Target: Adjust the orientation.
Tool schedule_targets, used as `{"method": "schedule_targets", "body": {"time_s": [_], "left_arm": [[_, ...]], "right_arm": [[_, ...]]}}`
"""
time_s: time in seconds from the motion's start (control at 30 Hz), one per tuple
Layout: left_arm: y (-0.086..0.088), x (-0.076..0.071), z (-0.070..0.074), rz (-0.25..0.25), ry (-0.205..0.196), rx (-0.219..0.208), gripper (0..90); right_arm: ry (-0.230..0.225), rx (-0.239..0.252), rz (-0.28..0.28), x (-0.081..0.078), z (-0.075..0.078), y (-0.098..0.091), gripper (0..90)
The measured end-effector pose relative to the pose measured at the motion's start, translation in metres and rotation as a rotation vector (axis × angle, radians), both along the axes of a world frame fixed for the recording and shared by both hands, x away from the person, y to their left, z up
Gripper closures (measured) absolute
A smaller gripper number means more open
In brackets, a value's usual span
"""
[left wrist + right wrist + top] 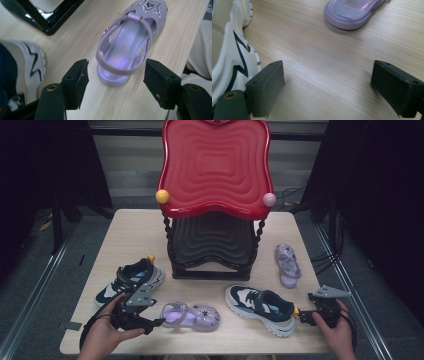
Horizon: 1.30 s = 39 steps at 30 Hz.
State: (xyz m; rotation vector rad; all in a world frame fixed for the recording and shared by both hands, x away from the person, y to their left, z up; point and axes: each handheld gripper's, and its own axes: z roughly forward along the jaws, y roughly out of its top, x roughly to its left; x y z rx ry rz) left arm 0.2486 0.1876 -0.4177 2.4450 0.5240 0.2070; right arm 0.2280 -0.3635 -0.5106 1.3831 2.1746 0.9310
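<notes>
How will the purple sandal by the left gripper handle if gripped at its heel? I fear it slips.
The purple sandal looks light, being small and open. Its thin heel strap probably flexes, so the left gripper may pinch it inward. The glossy surface might be slippery.

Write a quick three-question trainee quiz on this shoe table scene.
1. True or false: the left gripper is clamped on the purple sandal.
2. How many shoes lie on the table?
3. Which shoe is nearest the right gripper: A) the navy sneaker, B) a sandal?

Key:
1. False; the jaws flank its heel without touching.
2. Four.
3. A.
</notes>
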Motion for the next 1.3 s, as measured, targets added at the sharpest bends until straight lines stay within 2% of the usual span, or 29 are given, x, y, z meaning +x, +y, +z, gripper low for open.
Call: {"method": "schedule_targets", "body": {"time_s": [0.17, 0.23, 0.33, 0.37, 0.4, 0.47, 0.5, 0.53, 0.6, 0.63, 0.7, 0.73, 0.77, 0.8, 0.83, 0.87, 0.93, 0.97, 1.03, 1.1, 1.17, 1.2, 1.27, 1.3], "left_arm": [[-0.011, 0.010, 0.001, -0.019, 0.011, 0.025, 40.9], [-0.019, 0.017, -0.004, -0.050, 0.032, 0.032, 42.7], [-0.026, 0.023, -0.011, -0.057, 0.026, 0.051, 43.4], [-0.026, 0.023, -0.011, -0.057, 0.026, 0.051, 43.8], [-0.028, 0.027, -0.016, -0.060, 0.033, 0.020, 44.4], [-0.030, 0.028, -0.018, -0.069, 0.038, 0.012, 47.6], [-0.033, 0.030, -0.022, -0.070, 0.023, 0.013, 49.0], [-0.035, 0.032, -0.026, -0.060, 0.031, -0.003, 51.3], [-0.037, 0.034, -0.029, -0.069, 0.041, 0.012, 54.7], [-0.037, 0.034, -0.029, -0.069, 0.041, 0.012, 59.6], [-0.036, 0.034, -0.030, -0.027, 0.028, 0.035, 69.0], [-0.035, 0.036, -0.029, 0.005, 0.062, 0.026, 75.1], [-0.034, 0.036, -0.029, 0.028, 0.091, 0.030, 77.2], [-0.034, 0.036, -0.029, 0.028, 0.091, 0.030, 79.6], [-0.034, 0.034, -0.028, 0.036, 0.086, 0.053, 81.2], [-0.035, 0.033, -0.028, 0.060, 0.101, 0.044, 81.8], [-0.036, 0.031, -0.027, 0.080, 0.091, 0.049, 83.2], [-0.036, 0.029, -0.027, 0.103, 0.093, 0.028, 83.6], [-0.033, 0.027, -0.026, 0.143, 0.065, 0.010, 83.6], [-0.029, 0.025, -0.026, 0.201, 0.065, -0.014, 83.6], [-0.025, 0.024, -0.027, 0.262, 0.079, -0.041, 83.7], [-0.024, 0.023, -0.027, 0.309, 0.095, -0.049, 83.7], [-0.026, 0.019, -0.028, 0.348, 0.111, -0.031, 83.3], [-0.029, 0.016, -0.030, 0.384, 0.120, -0.045, 82.7]], "right_arm": [[0.000, 0.000, 0.000, 0.000, 0.000, 0.000, 10.9], [0.000, 0.000, 0.000, 0.000, 0.000, 0.000, 10.9], [0.002, 0.000, -0.002, 0.000, 0.000, 0.000, 10.9], [0.002, 0.000, -0.002, 0.000, 0.000, 0.000, 10.9], [0.002, 0.000, -0.002, 0.000, 0.000, 0.000, 10.8], [0.003, 0.000, -0.002, 0.000, 0.000, 0.000, 10.9], [0.003, 0.001, -0.002, 0.000, 0.000, 0.000, 10.9], [0.004, 0.001, -0.003, 0.000, 0.000, 0.000, 10.9], [0.004, 0.001, -0.003, 0.000, 0.000, 0.000, 10.8], [0.004, 0.001, -0.003, 0.000, 0.000, 0.000, 10.8], [0.002, 0.000, -0.002, 0.000, 0.000, 0.000, 10.9], [0.003, 0.001, -0.002, 0.000, 0.000, 0.000, 10.9], [0.003, 0.001, -0.002, 0.000, 0.000, 0.000, 10.8], [0.003, 0.001, -0.002, 0.000, 0.000, 0.000, 10.8], [0.002, 0.000, -0.001, 0.000, 0.000, 0.000, 10.9], [0.004, 0.001, -0.004, 0.000, 0.000, 0.000, 10.8], [0.002, 0.000, -0.001, 0.000, 0.000, 0.000, 10.9], [0.005, 0.001, -0.004, 0.000, 0.000, 0.000, 10.9], [0.002, 0.000, -0.001, 0.000, 0.000, 0.000, 10.8], [0.003, 0.001, -0.002, 0.000, 0.000, 0.000, 10.9], [0.003, 0.000, -0.002, 0.000, 0.000, 0.000, 10.9], [0.003, 0.001, -0.002, 0.000, 0.000, 0.000, 10.9], [0.004, 0.001, -0.003, 0.000, 0.000, 0.000, 10.9], [0.004, 0.001, -0.003, 0.000, 0.000, 0.000, 10.9]]}}
